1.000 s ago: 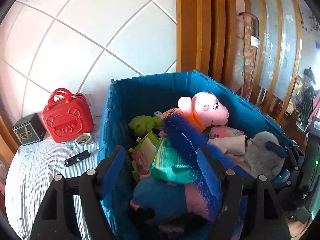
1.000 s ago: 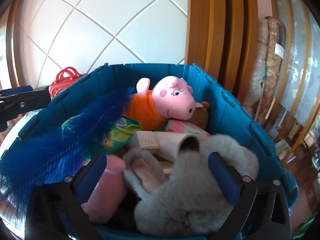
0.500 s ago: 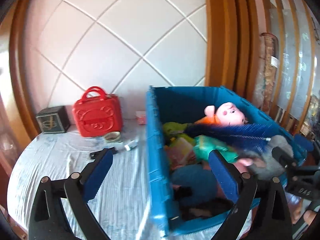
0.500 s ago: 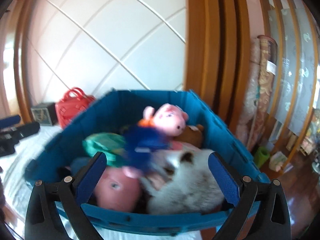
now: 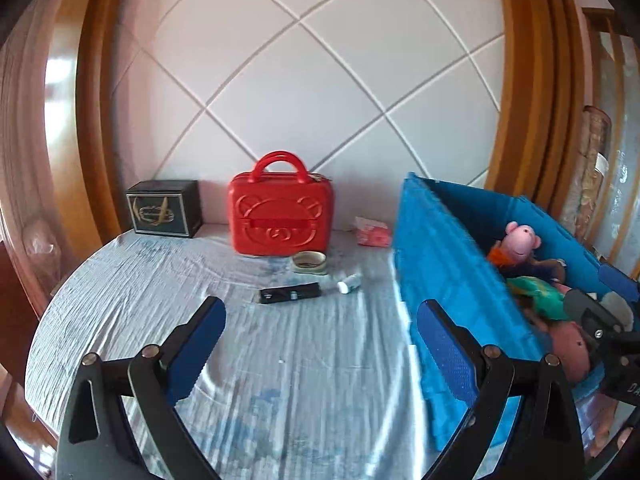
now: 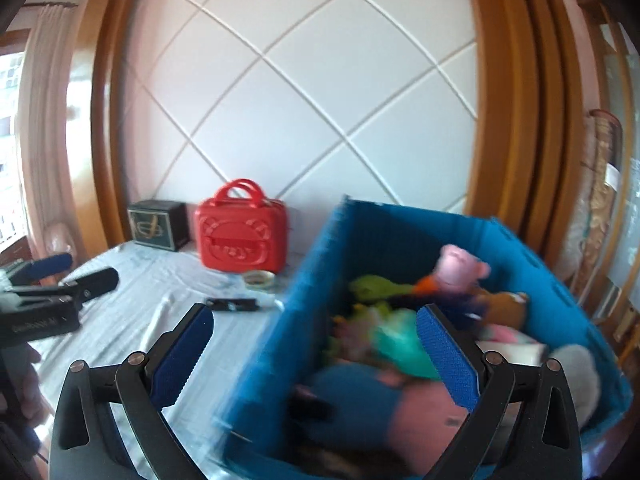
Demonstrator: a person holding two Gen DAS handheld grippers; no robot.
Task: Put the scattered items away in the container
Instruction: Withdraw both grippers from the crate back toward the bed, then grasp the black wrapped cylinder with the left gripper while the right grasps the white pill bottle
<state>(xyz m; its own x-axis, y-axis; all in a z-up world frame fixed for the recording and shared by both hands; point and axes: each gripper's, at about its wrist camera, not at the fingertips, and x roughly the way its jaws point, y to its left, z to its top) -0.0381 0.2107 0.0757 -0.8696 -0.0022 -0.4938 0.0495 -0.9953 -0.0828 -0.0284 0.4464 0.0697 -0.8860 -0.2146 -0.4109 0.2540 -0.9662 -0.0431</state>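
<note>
Left gripper (image 5: 320,340): spread wide, empty, aimed over the bedsheet (image 5: 140,280), likely toward the leftovers.
Right gripper (image 6: 312,344): spread, empty, above the bin's near wall.
Blue bin (image 5: 436,264): on the right of the bed, already crowded with plush toys.
Still out: black bar (image 5: 290,293), small bottle (image 5: 349,283), tape roll (image 5: 309,261), all near the red case (image 5: 280,220).

A white quilted wall panel (image 5: 304,80) with diagonal seams stands behind the bed, framed by curved wooden posts (image 5: 520,80). A pale curtain (image 6: 40,120) hangs at far left.
</note>
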